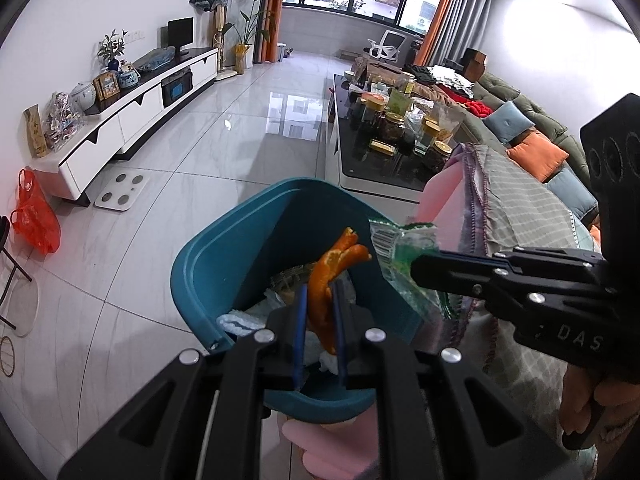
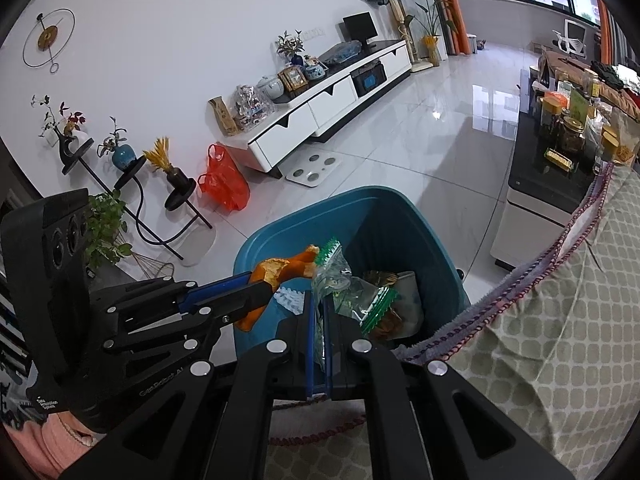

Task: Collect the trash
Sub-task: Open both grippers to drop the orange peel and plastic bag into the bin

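Observation:
A blue trash bin (image 1: 208,256) stands on the floor; it also shows in the right wrist view (image 2: 276,236). My left gripper (image 1: 320,300) is shut on an orange peel (image 1: 332,272) and holds it over the bin's mouth. The peel also shows in the right wrist view (image 2: 280,268). My right gripper (image 2: 319,300) is shut on a clear green-edged plastic wrapper (image 2: 336,268), also over the bin. In the left wrist view the right gripper (image 1: 416,270) comes in from the right with the wrapper (image 1: 400,248). Tissues (image 1: 244,318) and wrappers (image 2: 396,304) lie inside the bin.
A checked cloth-covered surface (image 2: 560,320) lies to the right of the bin. A coffee table (image 1: 360,168) crowded with jars stands ahead, with a sofa (image 1: 540,128) beyond. A white TV cabinet (image 1: 132,120), a floor scale (image 1: 122,192) and a red plastic bag (image 1: 34,216) are at left.

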